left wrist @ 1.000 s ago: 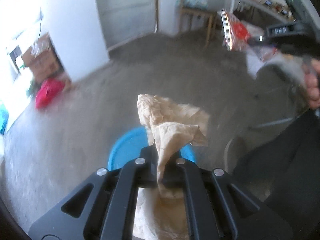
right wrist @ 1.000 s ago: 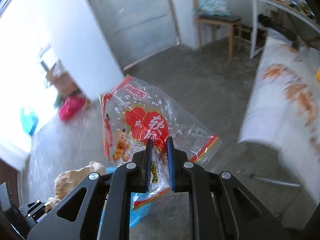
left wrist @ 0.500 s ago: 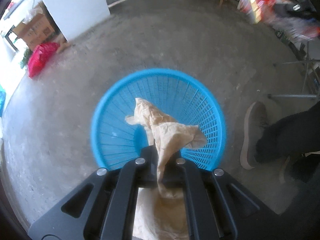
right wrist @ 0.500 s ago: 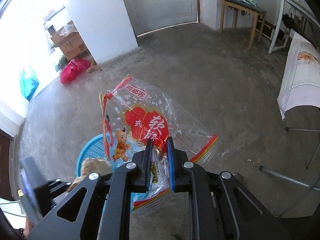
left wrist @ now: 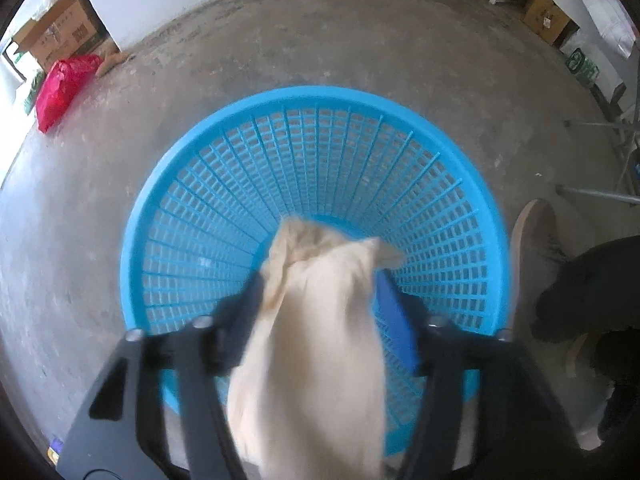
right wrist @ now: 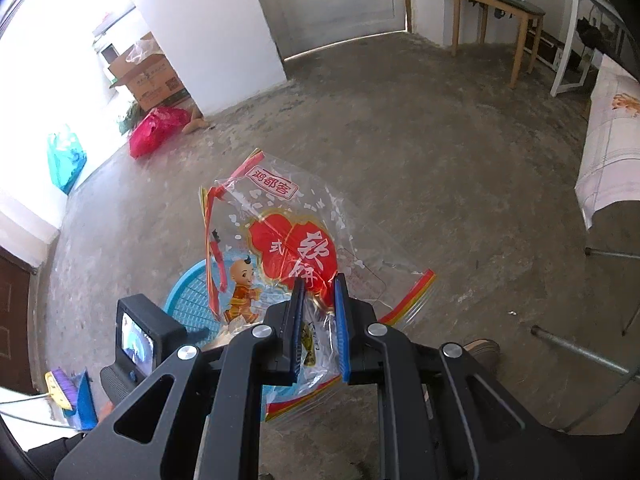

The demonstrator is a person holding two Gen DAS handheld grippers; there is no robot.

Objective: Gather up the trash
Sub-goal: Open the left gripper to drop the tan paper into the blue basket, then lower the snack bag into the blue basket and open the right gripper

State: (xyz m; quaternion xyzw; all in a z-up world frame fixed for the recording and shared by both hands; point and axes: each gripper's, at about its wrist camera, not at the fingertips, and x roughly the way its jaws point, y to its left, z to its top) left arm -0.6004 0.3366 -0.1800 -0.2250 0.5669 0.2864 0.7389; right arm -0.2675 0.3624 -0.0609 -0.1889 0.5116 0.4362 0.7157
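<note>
My left gripper (left wrist: 320,292) points steeply down over the blue basket (left wrist: 460,184) on the concrete floor (left wrist: 360,40), and its jaws are opening right now, both fingers blurred and spread wide. The crumpled brown paper (left wrist: 316,320) sits between them, blurred too, over the basket's mesh; I can't tell if a pad touches it. My right gripper (right wrist: 318,292) is pinching the clear snack bag (right wrist: 288,240) with the red print, jaws nearly together on the plastic, the bag sticking up ahead of the fingers. Through that bag I see the basket's rim (right wrist: 188,280) low on the left. A shoe (left wrist: 532,256) stands just beside the basket. A red bag (right wrist: 154,132) lies by the far wall near cardboard boxes (right wrist: 148,76).
</note>
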